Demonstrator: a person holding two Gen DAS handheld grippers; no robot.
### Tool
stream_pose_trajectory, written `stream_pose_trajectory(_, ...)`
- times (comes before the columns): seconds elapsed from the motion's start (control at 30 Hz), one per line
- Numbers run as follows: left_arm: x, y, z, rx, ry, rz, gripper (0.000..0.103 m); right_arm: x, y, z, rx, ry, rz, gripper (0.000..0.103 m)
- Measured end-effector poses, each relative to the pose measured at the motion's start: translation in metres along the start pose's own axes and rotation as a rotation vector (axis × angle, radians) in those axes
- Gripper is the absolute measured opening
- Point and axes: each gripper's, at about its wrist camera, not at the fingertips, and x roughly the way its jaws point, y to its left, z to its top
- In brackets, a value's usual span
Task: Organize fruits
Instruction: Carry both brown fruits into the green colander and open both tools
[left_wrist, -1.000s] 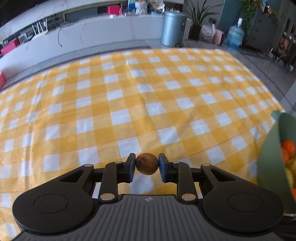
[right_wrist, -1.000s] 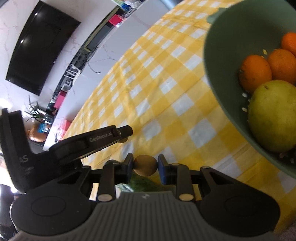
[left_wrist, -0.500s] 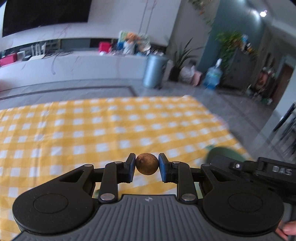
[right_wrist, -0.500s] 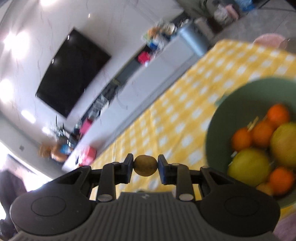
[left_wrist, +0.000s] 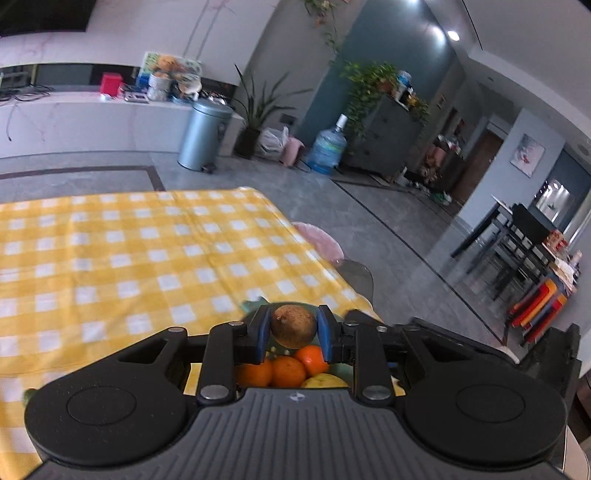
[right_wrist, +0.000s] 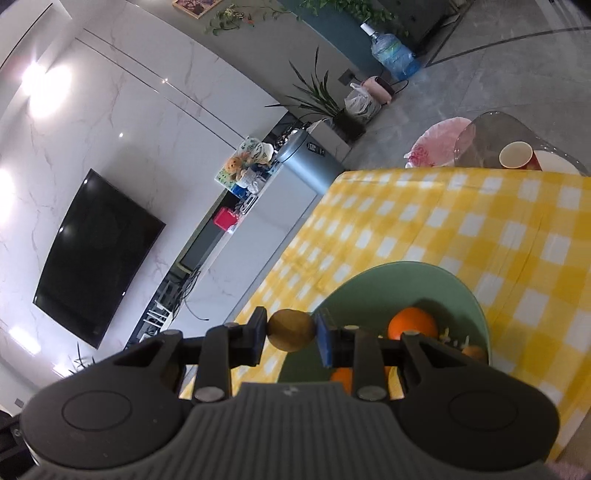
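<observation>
Checked tablecloth (left_wrist: 110, 258), brown fruit (left_wrist: 294, 326) clamped in left hand-held gripper (left_wrist: 292, 334)

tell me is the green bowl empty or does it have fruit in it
Not empty. The green bowl holds oranges and a yellow fruit.

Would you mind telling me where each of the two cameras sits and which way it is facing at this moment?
Left wrist: sits on the left gripper, looking along its fingers over the yellow checked tablecloth into the room; its jaws clamp a small brown fruit above the green bowl.
Right wrist: sits on the right gripper, tilted, facing the wall television; its jaws clamp another brown fruit beside the green bowl.
Shared: tablecloth, bowl of oranges, metal bin, water bottle.
</observation>
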Motion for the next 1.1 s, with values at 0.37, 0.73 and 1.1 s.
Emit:
stream_pose_trajectory(0.37, 0.043, 0.006, -0.012, -0.009, 0.054, -0.002, 0.029, 0.041, -0.014, 0.002, 0.034, 0.038, -0.043, 0.026)
stream_pose_trajectory(0.73, 0.070, 0.013, -0.023, -0.042, 0.103, -0.015, 0.029, 0.041, -0.020, 0.006, 0.073, 0.015, -0.060, 0.059)
stream_pose_trajectory(1.1, 0.086, 0.012, -0.029, -0.077, 0.125, -0.032, 0.029, 0.030, -0.024, 0.009, 0.115, -0.015, -0.045, 0.061)
